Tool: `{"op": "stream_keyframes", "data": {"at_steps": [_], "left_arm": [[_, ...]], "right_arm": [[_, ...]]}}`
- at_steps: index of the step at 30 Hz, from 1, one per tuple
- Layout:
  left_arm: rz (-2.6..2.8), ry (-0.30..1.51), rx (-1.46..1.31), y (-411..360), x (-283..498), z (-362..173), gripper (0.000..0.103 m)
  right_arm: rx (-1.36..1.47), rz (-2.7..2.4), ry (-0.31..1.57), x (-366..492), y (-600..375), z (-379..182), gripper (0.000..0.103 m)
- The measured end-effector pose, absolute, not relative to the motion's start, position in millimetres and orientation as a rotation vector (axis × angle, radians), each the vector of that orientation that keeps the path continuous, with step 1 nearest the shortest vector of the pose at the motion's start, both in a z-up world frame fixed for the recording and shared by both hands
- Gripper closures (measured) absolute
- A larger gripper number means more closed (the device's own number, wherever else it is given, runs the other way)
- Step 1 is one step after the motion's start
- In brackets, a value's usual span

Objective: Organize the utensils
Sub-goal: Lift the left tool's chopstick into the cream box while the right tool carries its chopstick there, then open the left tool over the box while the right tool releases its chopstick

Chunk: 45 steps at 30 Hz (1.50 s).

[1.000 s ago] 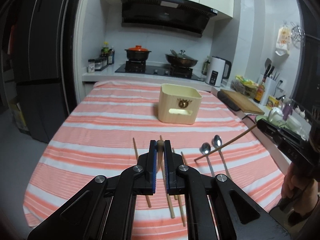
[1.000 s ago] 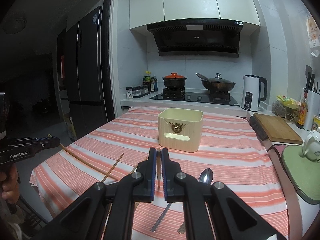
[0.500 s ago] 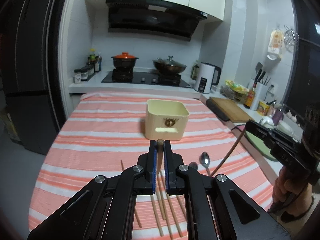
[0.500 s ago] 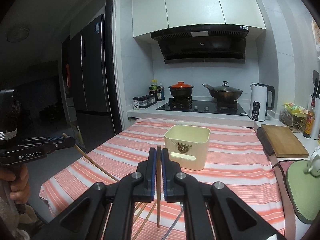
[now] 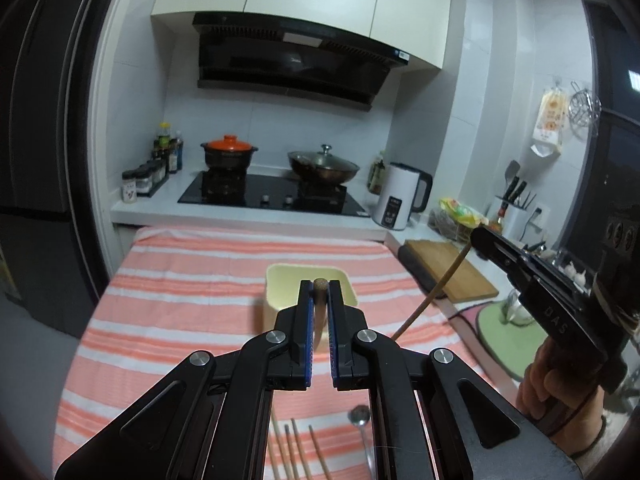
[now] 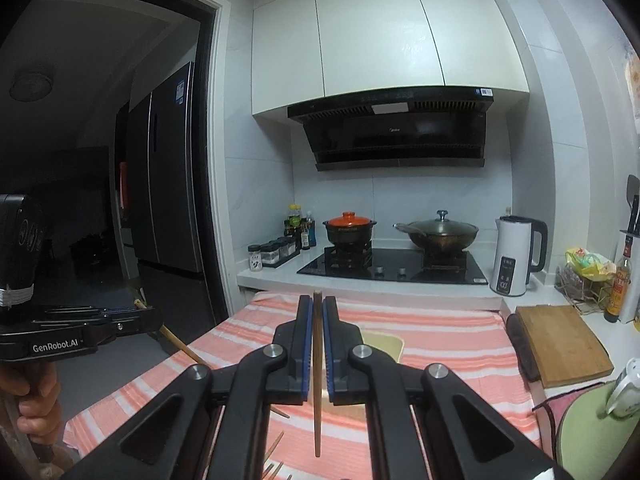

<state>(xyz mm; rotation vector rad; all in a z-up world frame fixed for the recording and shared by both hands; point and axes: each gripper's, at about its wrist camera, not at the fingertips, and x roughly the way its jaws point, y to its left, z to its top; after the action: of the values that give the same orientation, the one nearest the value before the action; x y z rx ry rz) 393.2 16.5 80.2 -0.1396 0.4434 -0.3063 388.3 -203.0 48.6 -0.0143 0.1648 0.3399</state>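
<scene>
Each gripper pinches one wooden chopstick above the striped counter (image 5: 200, 276)

The left gripper (image 5: 319, 286) holds its chopstick (image 5: 319, 312) with the butt end poking up between the fingers, shaft running down toward the cream utensil box (image 5: 280, 292). The right gripper (image 6: 318, 304) clamps its chopstick (image 6: 317, 400) near the top, long axis upright, tip hanging down. Loose chopsticks (image 5: 296, 452) and a spoon (image 5: 362, 432) lie on the near counter

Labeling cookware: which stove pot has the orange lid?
The left one, the dark pot beside the spice jars. The wok on the right burner has a glass lid with a metal knob.
</scene>
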Motion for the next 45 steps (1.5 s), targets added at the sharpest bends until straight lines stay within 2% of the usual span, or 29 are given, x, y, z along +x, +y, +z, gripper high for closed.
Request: {"op": "stream_keyframes", "data": {"at_steps": [4,9,13,19,26,27,28,29,31,32,33,34,38,45], "left_arm": [[-0.271,0.393,-0.147,11,431,94,0.099],[-0.218,0.402,-0.166,2,482,77,0.099],[-0.202,0.475,-0.172,-4,517,46,0.099],[-0.208,0.634,-0.152,-8,542,-4,0.099],[-0.207,0.709,-0.136,-13,549,-33,0.098],[-0.207,0.718,-0.138,-13,550,-35,0.096],[-0.216,0.727,-0.148,-11,548,-37,0.084],[-0.224,0.728,-0.159,-8,546,-38,0.063],[-0.213,0.699,-0.173,-2,533,-33,0.041],[-0.212,0.678,-0.175,2,524,-29,0.035],[-0.217,0.663,-0.175,5,516,-26,0.034],[-0.222,0.655,-0.177,9,508,-22,0.032],[-0.224,0.617,-0.187,27,469,-12,0.013],[-0.193,0.601,-0.086,42,384,-33,0.012]], "right_arm": [[-0.02,0.306,0.082,418,-201,66,0.098],[0.004,0.261,0.046,469,-202,60,0.098],[0.02,0.225,0.129,515,-205,32,0.098],[0.097,0.209,0.378,562,-223,-21,0.098],[0.095,0.199,0.425,561,-230,-50,0.097],[0.092,0.2,0.43,561,-230,-51,0.095],[0.099,0.204,0.439,560,-231,-52,0.094],[0.104,0.206,0.449,561,-230,-52,0.094],[0.112,0.218,0.445,555,-232,-51,0.068],[0.12,0.226,0.427,548,-233,-49,0.046],[0.123,0.227,0.408,541,-235,-46,0.042],[0.119,0.23,0.397,534,-235,-43,0.042],[0.09,0.24,0.359,494,-239,-33,0.042],[0.017,0.243,0.328,397,-243,-51,0.041]]}}
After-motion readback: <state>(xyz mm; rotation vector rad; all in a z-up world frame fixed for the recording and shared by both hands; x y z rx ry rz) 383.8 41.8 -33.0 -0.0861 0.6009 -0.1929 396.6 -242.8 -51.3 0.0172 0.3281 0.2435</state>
